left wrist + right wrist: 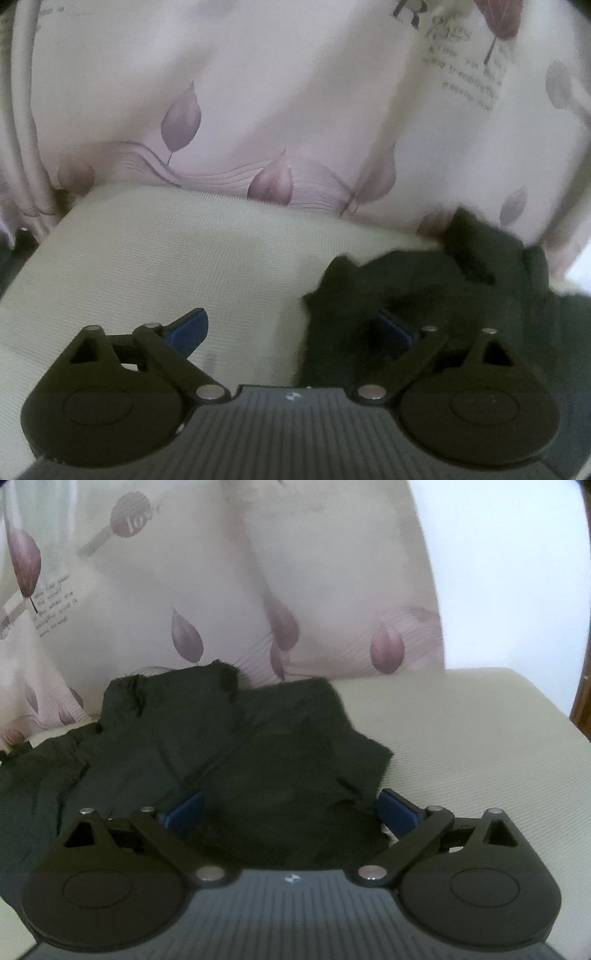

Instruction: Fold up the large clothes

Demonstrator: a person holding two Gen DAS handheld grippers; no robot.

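Right wrist view shows a cream cushion (480, 738) before a leaf-printed curtain (332, 590); the dark garment (240, 746) lies crumpled, its direction unclear. My right gripper (291, 808) and left gripper (291, 332) both stand spread, pinching nothing.

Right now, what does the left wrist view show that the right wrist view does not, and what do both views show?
Only the left wrist view shows the left gripper, open, with the dark garment lying off to its right and bare cream surface ahead.

Only the right wrist view shows the right gripper, open, with the garment spread between its fingers, a bright white wall and a brown wooden edge at far right.

Both show the same dark garment, the cream surface and the leaf-printed curtain behind.
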